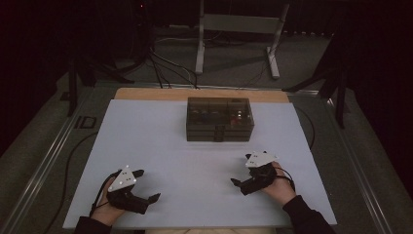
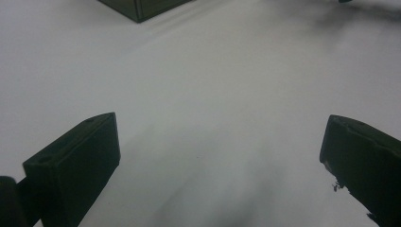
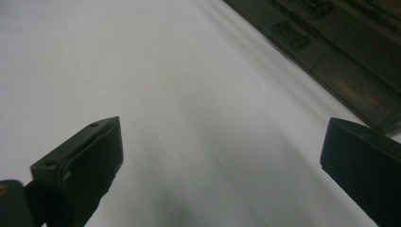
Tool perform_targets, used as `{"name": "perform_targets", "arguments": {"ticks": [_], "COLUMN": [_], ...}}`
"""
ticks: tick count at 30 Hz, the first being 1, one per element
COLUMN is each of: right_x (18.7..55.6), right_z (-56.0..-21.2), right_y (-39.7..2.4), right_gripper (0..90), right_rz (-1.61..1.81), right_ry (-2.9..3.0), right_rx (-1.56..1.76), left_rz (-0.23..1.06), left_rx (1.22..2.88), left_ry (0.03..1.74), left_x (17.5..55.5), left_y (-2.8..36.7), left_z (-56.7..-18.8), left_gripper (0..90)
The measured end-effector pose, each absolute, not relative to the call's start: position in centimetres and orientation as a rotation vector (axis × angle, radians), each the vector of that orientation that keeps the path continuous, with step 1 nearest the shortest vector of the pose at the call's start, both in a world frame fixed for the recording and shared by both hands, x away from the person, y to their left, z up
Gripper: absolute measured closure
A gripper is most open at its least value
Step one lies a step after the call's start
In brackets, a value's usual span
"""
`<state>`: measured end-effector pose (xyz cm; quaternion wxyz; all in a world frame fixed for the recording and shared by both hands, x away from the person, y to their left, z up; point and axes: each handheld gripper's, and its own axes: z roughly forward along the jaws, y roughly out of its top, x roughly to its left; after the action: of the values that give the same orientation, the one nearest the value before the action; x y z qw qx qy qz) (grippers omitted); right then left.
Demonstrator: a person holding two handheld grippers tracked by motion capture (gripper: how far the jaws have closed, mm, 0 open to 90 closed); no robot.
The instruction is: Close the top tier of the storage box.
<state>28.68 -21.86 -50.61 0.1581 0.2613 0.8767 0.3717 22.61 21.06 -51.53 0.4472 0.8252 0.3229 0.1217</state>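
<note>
A pale sheet [image 1: 160,146] covers most of the table, with a strip of bare wood [image 1: 146,94] showing along the far edge. Near the middle of that far edge sits a dark see-through box [image 1: 220,119] with its lid down, small coloured bits dimly visible inside and a latch on the front wall facing the person. Both grippers rest low by the near edge, well apart from the box and from each other. The left gripper [image 1: 149,185] lies towards the near left corner, jaws spread wide over bare sheet. The right gripper [image 1: 240,169] lies towards the near right corner, jaws likewise wide apart, holding nothing.
</note>
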Motion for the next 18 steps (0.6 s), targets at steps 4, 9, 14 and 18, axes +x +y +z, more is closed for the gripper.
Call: {"name": "perform_targets", "arguments": {"ticks": [4, 9, 14, 18], "right_x": [28.3, 27.9, 27.3, 26.9], "right_z": [-50.7, -50.8, -50.8, -50.8], "right_y": [-23.0, -24.1, -25.5, -26.6], "right_gripper": [0.1, 0.1, 0.1, 0.1], "right_rz": [1.066, 1.056, 1.049, 1.048], "right_ry": [2.495, 2.482, 2.455, 2.434], "right_rx": [0.763, 0.788, 0.829, 0.857], "left_rz": [0.3, 0.302, 0.301, 0.301], "left_rx": [2.044, 2.042, 2.042, 2.042], "left_ry": [0.798, 0.799, 0.8, 0.799], "left_x": [22.6, 22.6, 22.6, 22.6], "left_y": [21.0, 21.1, 21.1, 21.1], "left_z": [-51.5, -51.5, -51.5, -51.5], "left_gripper": [0.0, 0.0, 0.0, 0.0]}}
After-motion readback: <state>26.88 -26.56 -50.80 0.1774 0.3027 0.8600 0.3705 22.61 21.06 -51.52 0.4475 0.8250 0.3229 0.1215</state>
